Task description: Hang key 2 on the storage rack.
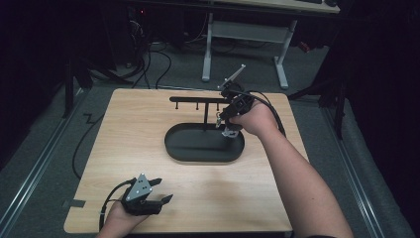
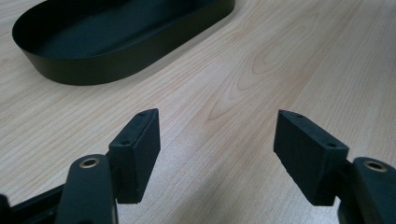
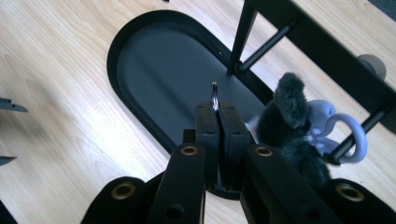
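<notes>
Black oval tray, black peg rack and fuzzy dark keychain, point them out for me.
black oval tray [image 1: 174, 148], high view, left rim.
black peg rack [image 1: 195, 99], high view, top bar.
fuzzy dark keychain [image 3: 285, 116], right gripper view, fur body.

Left tongs [image 1: 161, 190] first: black all over, two blocky wedge-shaped pads [image 2: 140, 154] at the tips, each with small screw holes along the edge. Just behind each pad sits a rounded black arm carrying a brass-coloured rivet. On top of the body, a grey three-cornered plate dotted with dark screws; a black cable loops out from the rear. Right tongs [image 1: 221, 119] now: same black build, brass rivets along the linkages behind the pads, a grey plate jutting off the back, a thick black cable trailing behind. Both forearms bare, no sleeves.
</notes>
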`<state>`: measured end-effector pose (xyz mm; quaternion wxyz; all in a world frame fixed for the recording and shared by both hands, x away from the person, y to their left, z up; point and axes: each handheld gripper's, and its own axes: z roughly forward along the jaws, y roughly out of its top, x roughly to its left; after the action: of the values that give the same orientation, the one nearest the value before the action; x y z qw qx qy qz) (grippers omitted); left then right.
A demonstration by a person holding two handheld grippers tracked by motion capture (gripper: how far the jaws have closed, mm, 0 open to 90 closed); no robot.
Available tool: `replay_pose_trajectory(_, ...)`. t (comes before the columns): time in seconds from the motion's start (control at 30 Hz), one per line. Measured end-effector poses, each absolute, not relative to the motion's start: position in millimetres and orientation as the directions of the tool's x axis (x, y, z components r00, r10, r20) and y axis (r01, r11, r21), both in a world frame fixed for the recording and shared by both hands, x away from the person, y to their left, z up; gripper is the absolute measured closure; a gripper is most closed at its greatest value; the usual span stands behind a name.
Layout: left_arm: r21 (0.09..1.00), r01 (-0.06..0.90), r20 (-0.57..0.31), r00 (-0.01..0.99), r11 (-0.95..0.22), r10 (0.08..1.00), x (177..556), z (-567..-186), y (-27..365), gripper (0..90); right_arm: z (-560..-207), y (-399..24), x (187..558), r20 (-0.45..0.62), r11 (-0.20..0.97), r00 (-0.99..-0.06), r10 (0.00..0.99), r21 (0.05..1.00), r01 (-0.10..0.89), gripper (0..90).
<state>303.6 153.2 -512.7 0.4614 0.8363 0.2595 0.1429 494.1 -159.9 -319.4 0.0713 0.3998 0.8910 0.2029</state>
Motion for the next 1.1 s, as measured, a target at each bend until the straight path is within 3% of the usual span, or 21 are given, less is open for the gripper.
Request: replay_pose_trajectory(1.1,0.833,0.284,0.029,0.835,-0.475,0.549,302,-515,149,32.3,-321,-161,525,0.059,0.524,-0.612,0.788,0.457,0.719,88.8)
